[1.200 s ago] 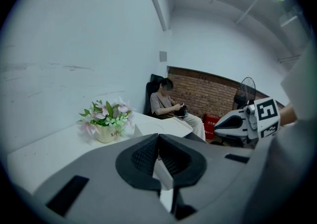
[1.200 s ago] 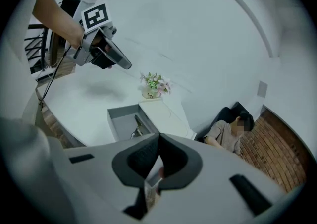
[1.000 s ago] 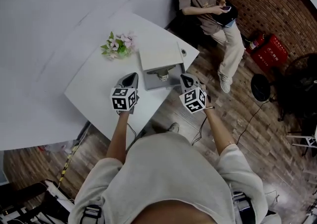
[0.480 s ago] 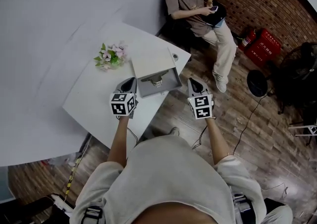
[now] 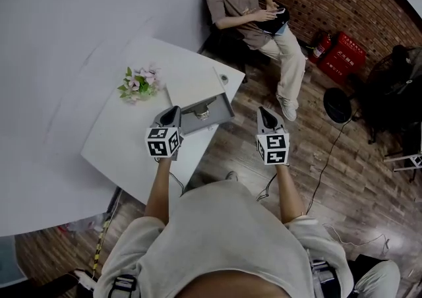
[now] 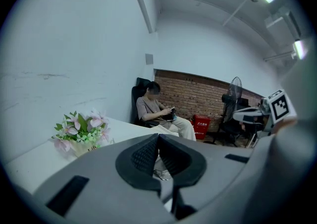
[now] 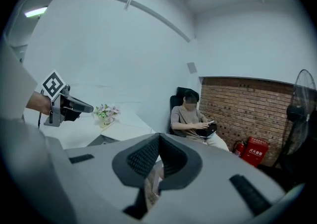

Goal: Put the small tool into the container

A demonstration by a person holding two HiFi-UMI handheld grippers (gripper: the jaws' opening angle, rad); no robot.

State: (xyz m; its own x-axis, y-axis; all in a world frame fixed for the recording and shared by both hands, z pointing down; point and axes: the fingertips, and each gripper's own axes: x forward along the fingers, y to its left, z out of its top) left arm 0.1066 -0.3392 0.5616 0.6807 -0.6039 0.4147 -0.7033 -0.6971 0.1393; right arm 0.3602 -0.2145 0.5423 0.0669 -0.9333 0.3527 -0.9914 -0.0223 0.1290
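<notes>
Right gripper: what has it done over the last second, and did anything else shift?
The right gripper drew back from the open container and now hangs over the floor, shut and empty. The left gripper stayed by the container, shut; the small tool still lies inside.

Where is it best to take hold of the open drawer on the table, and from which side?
Probably the drawer's front wall, from above on the near side: it stands pulled out of the white box with its top open, so one jaw could go inside and one outside that thin upright edge.
</notes>
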